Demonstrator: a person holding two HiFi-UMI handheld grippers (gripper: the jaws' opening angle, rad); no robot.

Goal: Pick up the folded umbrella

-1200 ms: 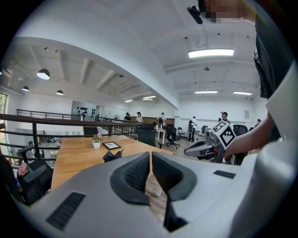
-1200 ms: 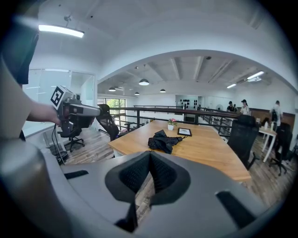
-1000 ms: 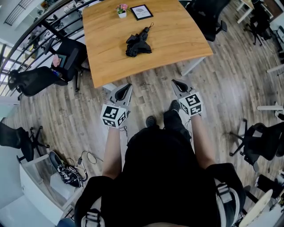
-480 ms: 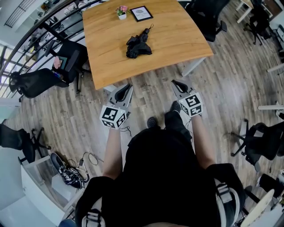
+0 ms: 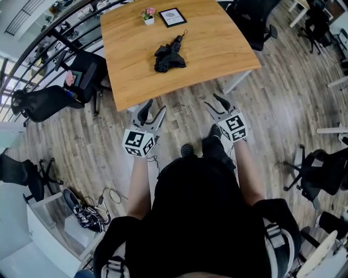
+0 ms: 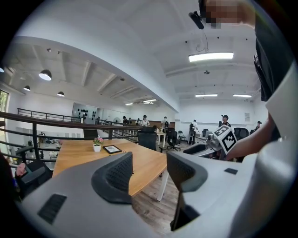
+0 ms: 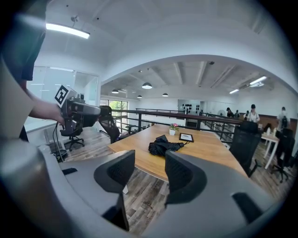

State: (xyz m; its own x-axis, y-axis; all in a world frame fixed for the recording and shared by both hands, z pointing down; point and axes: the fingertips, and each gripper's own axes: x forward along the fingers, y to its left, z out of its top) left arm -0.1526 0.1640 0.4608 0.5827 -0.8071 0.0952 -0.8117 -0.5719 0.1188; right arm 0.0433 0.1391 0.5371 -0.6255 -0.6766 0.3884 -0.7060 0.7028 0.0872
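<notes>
- Centrally on the wooden worktop (image 5: 217, 49) lies the folded black umbrella (image 5: 169, 54), flat and crumpled, its strap end pointing toward the far edge.
- Beyond it, near the far edge, a small pot of pink flowers (image 5: 149, 13) stands just beside a framed picture (image 5: 173, 16).
- Left tongs (image 5: 151, 110) hover over the floor just short of the worktop's near edge; their jaws are opening, with nothing between them.
- Right tongs (image 5: 216, 103) hang likewise, well apart from the umbrella, jaws opening and empty.
</notes>
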